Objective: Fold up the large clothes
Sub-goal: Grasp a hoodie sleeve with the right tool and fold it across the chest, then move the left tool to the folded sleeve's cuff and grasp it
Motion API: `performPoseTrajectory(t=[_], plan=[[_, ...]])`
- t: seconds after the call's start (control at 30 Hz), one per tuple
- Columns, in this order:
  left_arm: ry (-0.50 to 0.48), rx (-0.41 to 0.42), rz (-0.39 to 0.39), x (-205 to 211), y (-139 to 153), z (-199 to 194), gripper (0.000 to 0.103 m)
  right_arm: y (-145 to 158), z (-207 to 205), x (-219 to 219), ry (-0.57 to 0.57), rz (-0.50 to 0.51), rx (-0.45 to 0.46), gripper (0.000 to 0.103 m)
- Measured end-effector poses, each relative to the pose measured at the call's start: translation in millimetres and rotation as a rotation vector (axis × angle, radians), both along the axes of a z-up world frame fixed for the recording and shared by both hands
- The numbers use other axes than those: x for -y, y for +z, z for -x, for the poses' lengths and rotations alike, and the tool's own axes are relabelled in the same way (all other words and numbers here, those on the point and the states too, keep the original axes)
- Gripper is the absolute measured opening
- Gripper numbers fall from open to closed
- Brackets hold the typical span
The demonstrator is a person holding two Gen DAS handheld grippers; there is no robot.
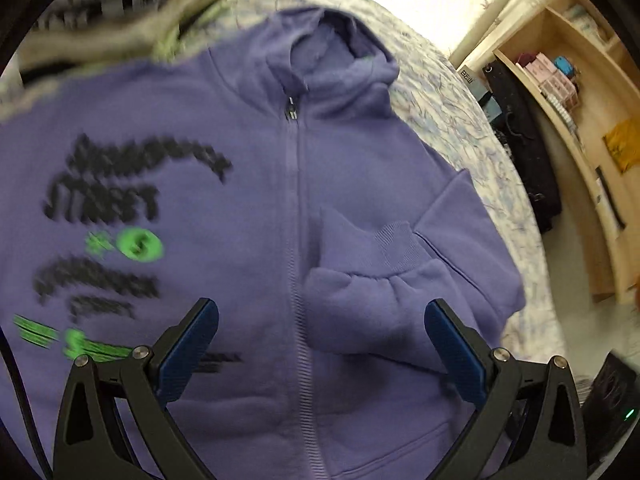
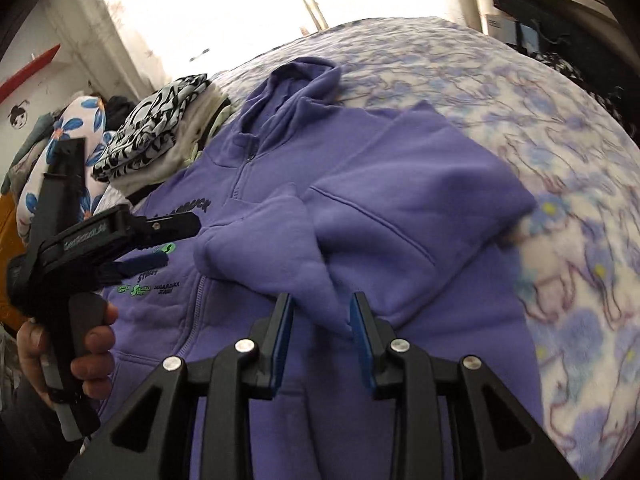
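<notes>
Kid: Hoodie (image 1: 360, 184)! Purple, zipped up, and it lies flat on its back on the bed cover (image 2: 580, 168) with the blue flowers.

Friend: Where is its sleeve (image 2: 264, 240)?

Kid: One sleeve is folded in over the chest. Its cuff (image 1: 396, 246) sits just beside the zipper (image 1: 298, 216). That side of the hoodie is folded in too.

Friend: What about the left gripper (image 1: 320, 320)?

Kid: It hangs over the lower front of the hoodie. Its blue pads (image 1: 190, 354) stand wide apart. Nothing is pinched between them.

Friend: And the right gripper (image 2: 322, 320)?

Kid: Its jaws are only a little way apart. The folded sleeve shows in the gap between them, but the pads do not squeeze it.

Friend: I see a hand (image 2: 80, 344) too.

Kid: Yes, in the right view it holds the left gripper's handle. Past the hoodie's shoulder sits a pile of clothes (image 2: 160, 140), with black and white cloth on top. A wooden shelf (image 1: 568, 128) stands by the bed.
</notes>
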State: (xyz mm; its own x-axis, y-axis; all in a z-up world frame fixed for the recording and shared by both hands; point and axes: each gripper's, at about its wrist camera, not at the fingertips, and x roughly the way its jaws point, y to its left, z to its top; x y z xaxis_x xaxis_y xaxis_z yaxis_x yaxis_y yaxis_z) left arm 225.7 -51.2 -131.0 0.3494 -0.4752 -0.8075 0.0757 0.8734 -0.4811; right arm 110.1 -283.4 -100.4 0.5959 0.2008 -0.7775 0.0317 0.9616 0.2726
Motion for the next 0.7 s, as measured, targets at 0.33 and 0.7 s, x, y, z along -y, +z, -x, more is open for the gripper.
performPoseTrajectory(t=[0.33,0.7], plan=[[-0.064,-0.019,0.034,19,-7,-22,0.102,-16,22,5,0.004,-0.068,-0.039,0.03],[-0.422,0.144,-0.166,77,13,-47,0.014,-20,27,4,-0.01,-0.081,-0.067,0.03]])
